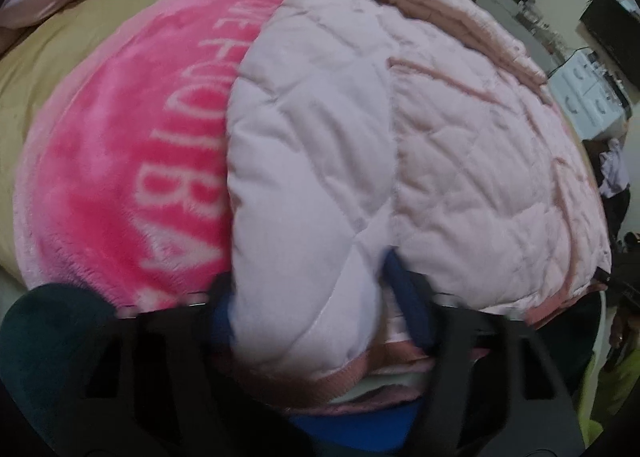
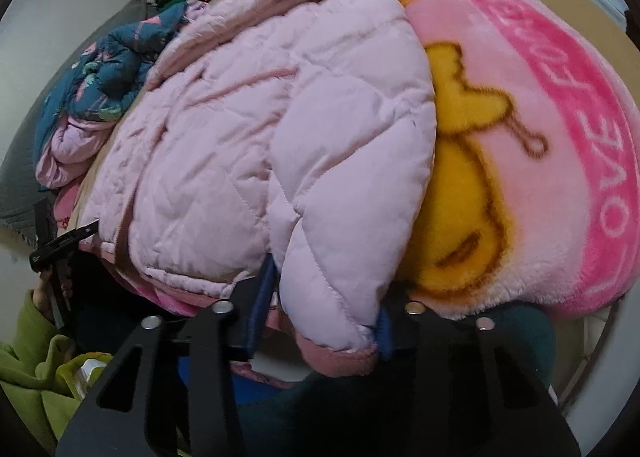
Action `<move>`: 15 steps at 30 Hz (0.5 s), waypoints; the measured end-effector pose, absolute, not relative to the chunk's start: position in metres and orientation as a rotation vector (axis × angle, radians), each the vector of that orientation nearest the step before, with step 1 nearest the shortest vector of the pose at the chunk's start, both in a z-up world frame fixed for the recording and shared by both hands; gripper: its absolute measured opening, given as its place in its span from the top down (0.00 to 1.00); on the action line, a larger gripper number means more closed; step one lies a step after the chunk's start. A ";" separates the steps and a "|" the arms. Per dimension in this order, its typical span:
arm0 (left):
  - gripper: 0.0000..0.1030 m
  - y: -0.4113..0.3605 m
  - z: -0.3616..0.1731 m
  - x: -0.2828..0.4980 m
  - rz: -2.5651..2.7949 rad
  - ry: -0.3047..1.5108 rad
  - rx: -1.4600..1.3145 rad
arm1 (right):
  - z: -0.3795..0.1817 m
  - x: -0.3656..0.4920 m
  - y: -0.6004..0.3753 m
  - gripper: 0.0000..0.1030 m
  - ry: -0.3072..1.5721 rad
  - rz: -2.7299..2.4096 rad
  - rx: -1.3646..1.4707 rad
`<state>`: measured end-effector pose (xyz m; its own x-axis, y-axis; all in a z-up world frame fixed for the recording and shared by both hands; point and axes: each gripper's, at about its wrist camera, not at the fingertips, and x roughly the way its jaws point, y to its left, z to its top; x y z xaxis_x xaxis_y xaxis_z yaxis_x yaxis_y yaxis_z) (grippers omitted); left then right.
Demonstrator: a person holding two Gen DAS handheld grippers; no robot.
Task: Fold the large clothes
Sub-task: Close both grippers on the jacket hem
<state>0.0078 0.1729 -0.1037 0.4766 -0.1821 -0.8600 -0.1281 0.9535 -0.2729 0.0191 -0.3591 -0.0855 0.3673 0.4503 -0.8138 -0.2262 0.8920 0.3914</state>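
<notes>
Here, writing: white letters are running along the pink blanket [image 2: 560,105], reading "LOVE" at right frame.
Jacket: the quilted pink jacket [image 1: 400,129] is lying mid-frame on that blanket.
Left gripper [image 1: 320,309]: clenching a sleeve.
Right gripper [image 2: 324,309]: gripping the other sleeve cuff.
Upper left: a teal floral garment [image 2: 100,81] is lying heaped.

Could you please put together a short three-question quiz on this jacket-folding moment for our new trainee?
1. True or false: the left gripper holds a sleeve of the quilted pink jacket between its fingers.
2. What lies under the jacket? A) a grey towel B) a pink fleece blanket C) bare wood
3. What colour is the figure printed on the blanket beside the right gripper?

Key: 1 true; 2 B; 3 yellow.
</notes>
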 end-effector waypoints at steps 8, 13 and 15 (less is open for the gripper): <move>0.88 0.161 -0.070 0.010 -0.060 0.981 -0.269 | -0.046 0.014 -0.354 0.81 0.951 0.463 0.221; 0.89 0.157 -0.039 0.011 -0.077 0.901 -0.263 | -0.014 0.017 -0.352 0.82 0.832 0.466 0.219; 0.89 0.157 -0.028 0.012 -0.079 0.869 -0.259 | -0.004 0.021 -0.349 0.83 0.804 0.460 0.221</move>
<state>0.0119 0.1568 -0.0282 0.6445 -0.1740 -0.7445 -0.0362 0.9657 -0.2570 0.0211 -0.3494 -0.0036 0.6021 0.4761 -0.6410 -0.3114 0.8792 0.3605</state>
